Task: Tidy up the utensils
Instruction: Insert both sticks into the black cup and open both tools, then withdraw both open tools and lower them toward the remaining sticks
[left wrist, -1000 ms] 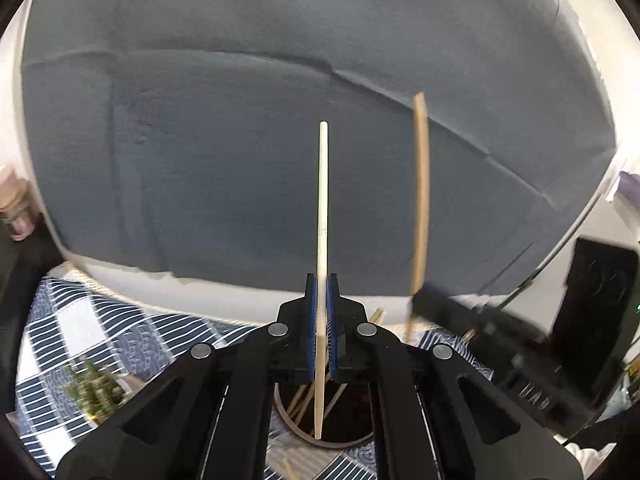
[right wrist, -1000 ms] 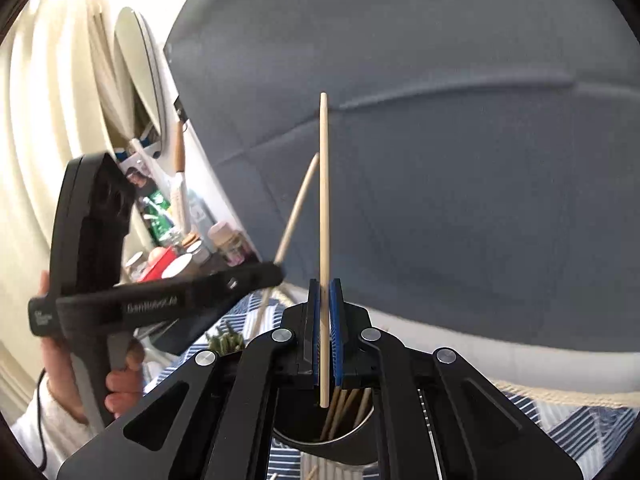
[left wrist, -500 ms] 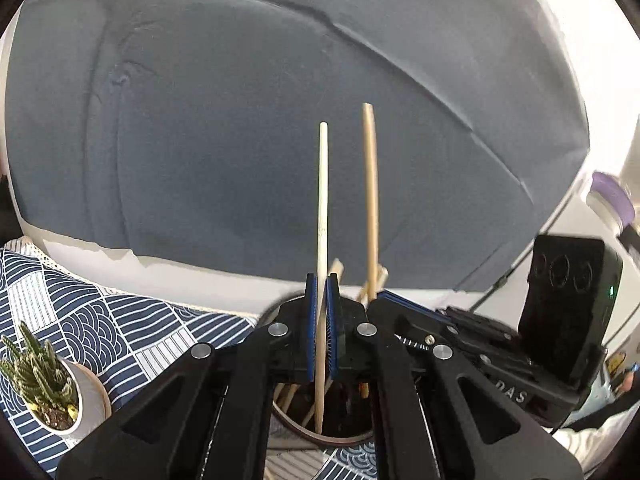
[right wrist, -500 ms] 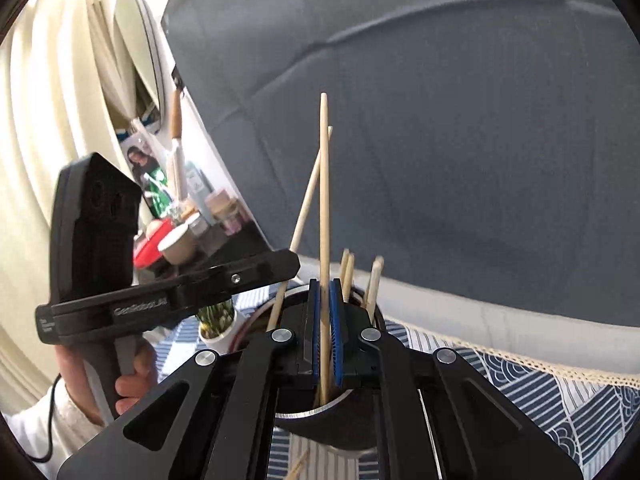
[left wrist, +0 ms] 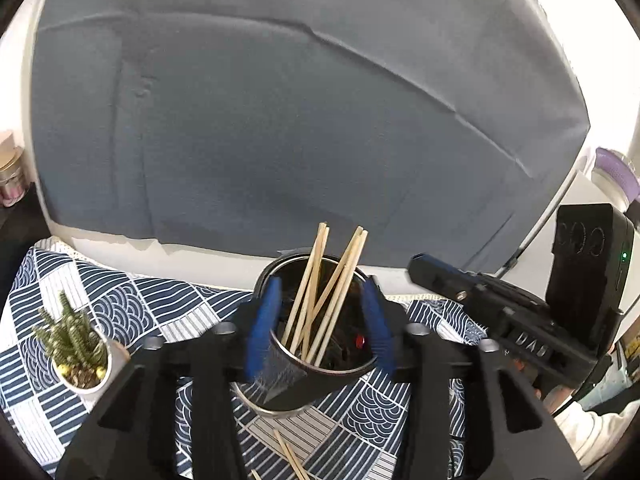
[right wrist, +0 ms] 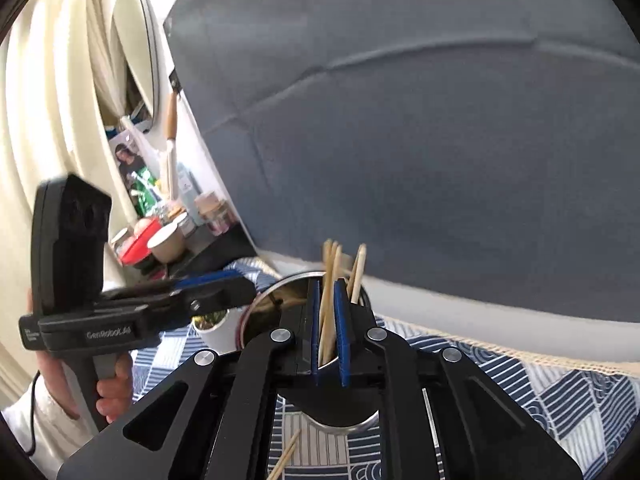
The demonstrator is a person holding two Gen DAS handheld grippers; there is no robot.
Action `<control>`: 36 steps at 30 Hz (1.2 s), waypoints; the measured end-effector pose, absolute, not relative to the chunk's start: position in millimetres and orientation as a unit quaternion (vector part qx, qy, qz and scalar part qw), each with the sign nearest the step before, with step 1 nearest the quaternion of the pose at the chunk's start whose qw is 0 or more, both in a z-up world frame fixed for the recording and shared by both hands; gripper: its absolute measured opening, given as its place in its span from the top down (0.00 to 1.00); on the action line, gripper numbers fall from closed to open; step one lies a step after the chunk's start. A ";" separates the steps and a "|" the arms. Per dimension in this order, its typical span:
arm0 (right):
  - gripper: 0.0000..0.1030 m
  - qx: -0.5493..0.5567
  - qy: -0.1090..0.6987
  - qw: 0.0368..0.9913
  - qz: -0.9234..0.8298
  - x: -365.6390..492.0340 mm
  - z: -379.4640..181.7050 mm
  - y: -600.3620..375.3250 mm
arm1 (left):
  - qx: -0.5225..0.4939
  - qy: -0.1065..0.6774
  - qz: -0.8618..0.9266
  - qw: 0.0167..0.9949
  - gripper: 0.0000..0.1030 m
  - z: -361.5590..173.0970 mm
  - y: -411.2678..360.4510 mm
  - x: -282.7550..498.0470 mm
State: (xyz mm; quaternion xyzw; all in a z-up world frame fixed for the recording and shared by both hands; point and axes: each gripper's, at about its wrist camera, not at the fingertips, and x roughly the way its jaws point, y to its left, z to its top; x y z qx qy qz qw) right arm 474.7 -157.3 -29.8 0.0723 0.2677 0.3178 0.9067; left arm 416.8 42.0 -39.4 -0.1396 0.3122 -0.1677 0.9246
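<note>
Item: wooden chopsticks [left wrist: 320, 300], light, stiff, slick; grasp mid-shaft. Location: metal cup [left wrist: 296, 384], lower centre. Left gripper [left wrist: 318, 324] opening, empty. Right gripper [right wrist: 330, 332] slightly parted, releasing 1 chopstick.

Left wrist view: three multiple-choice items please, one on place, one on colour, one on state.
1. Where does the potted plant stand relative to the cup? A left, B right, C behind.
2. What colour are the gripper pads? A red, B blue, C green.
3. How do the chopsticks in the cup sit? A lying flat, B leaning with ends above the rim, C snapped.
Key: 1 A, the plant is at the picture's left of the cup. 2 B, both pads are blue. 3 B, they lean crossed past the rim.
</note>
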 end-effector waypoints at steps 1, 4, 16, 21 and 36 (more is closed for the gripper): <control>0.87 0.069 0.264 0.910 0.312 471.6 -25.7 -159.7 | -0.141 0.309 -0.165 0.926 0.46 -37.3 44.6 412.7; 0.68 0.067 0.253 0.917 0.301 460.7 -14.2 -166.3 | -0.142 0.307 -0.151 0.929 0.34 -33.0 50.9 401.5; 0.15 0.066 0.232 0.945 0.222 417.9 18.4 -184.2 | -0.157 0.346 -0.132 0.915 0.14 -40.3 68.5 364.7; 0.12 0.054 0.248 0.946 0.202 402.5 16.1 -185.9 | -0.148 0.375 -0.112 0.908 0.10 -54.9 72.2 354.8; 0.12 0.015 0.364 0.916 0.166 354.8 -68.0 -183.5 | -0.168 0.480 -0.083 0.857 0.08 -146.6 88.5 326.1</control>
